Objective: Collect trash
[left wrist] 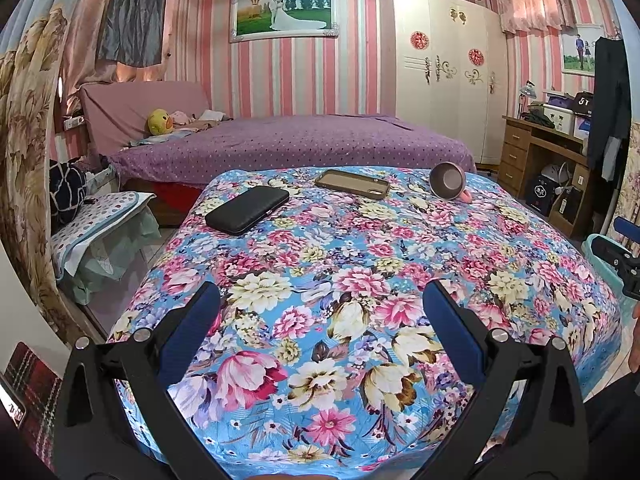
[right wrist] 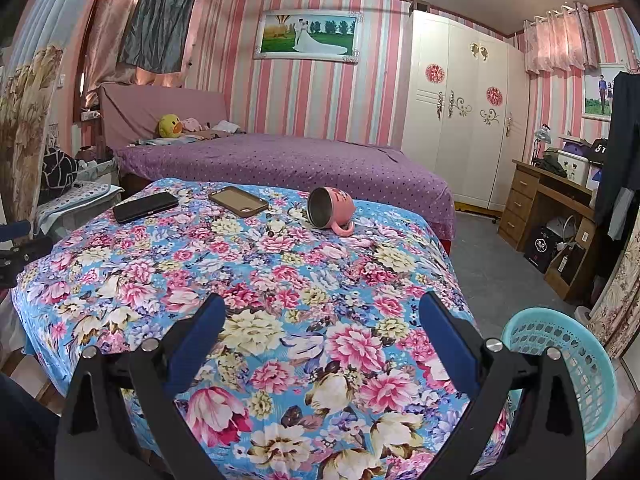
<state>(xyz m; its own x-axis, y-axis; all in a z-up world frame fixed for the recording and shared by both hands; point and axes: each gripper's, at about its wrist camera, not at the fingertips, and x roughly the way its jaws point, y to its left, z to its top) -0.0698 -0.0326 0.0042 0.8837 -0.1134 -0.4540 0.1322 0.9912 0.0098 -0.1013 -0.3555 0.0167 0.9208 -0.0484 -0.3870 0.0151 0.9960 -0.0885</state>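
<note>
A table under a floral cloth (left wrist: 340,280) (right wrist: 280,272) fills both views. At its far side lie a black case (left wrist: 247,210) (right wrist: 145,207), a tan phone case (left wrist: 352,184) (right wrist: 238,201) and a pink mug (left wrist: 449,181) (right wrist: 330,208) tipped on its side. My left gripper (left wrist: 322,304) hovers open over the near edge of the cloth, holding nothing. My right gripper (right wrist: 322,316) is also open and holds nothing above the cloth. A turquoise mesh basket (right wrist: 568,360) (left wrist: 600,250) stands on the floor at the table's right. No loose trash shows on the cloth.
A purple bed (left wrist: 300,140) (right wrist: 288,160) lies behind the table. A white wardrobe (right wrist: 460,112) and a wooden desk (right wrist: 548,204) stand at the right, with grey floor (right wrist: 488,272) between. A padded stool (left wrist: 96,216) sits at the left.
</note>
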